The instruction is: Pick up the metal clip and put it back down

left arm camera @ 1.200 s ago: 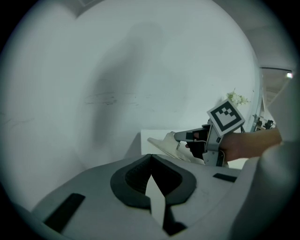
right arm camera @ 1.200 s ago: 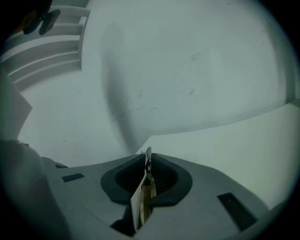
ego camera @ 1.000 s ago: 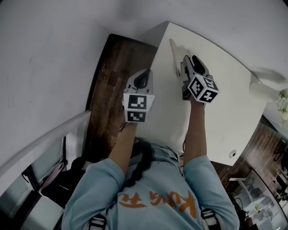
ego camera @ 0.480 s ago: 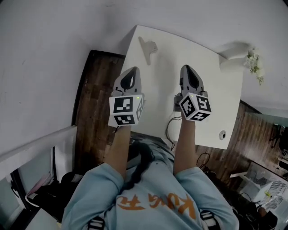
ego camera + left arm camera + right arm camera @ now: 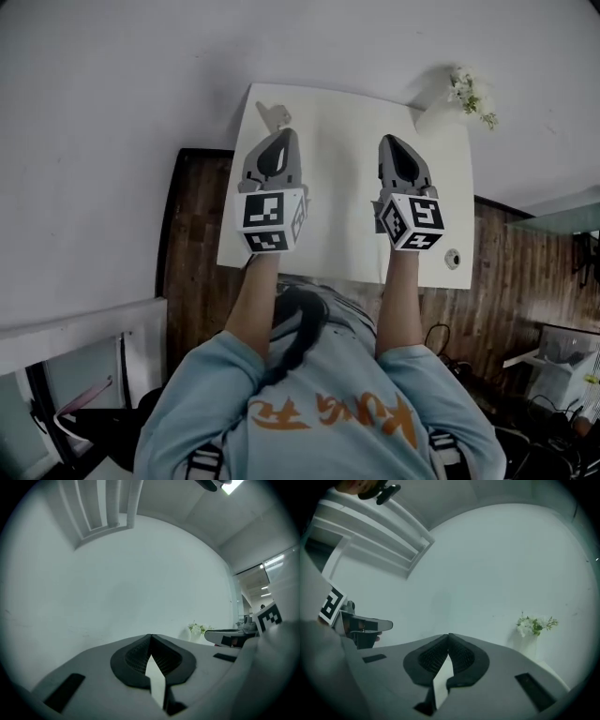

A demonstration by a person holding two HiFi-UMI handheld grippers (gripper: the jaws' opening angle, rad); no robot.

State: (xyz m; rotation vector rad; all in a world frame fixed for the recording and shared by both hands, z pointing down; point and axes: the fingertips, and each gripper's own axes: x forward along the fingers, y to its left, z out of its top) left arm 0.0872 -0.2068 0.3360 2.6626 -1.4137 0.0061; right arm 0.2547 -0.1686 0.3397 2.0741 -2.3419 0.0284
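At the white table's [image 5: 342,197] far corner, vase [image 5: 530,644] holding flowers [image 5: 534,624]

We hold the left arm [image 5: 251,305] and right arm [image 5: 399,295] stretched out ahead, roughly parallel, forearms bare. On the left gripper [image 5: 279,136] the jaws are pressed together at the tips with nothing between. On the right gripper [image 5: 391,141] they are likewise together and empty. Both point forward, level, well apart.

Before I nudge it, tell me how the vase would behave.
The vase looks tall and slim with flowers on top, so it would probably tip rather than slide. It stands near the table corner, so a fall off is possible.
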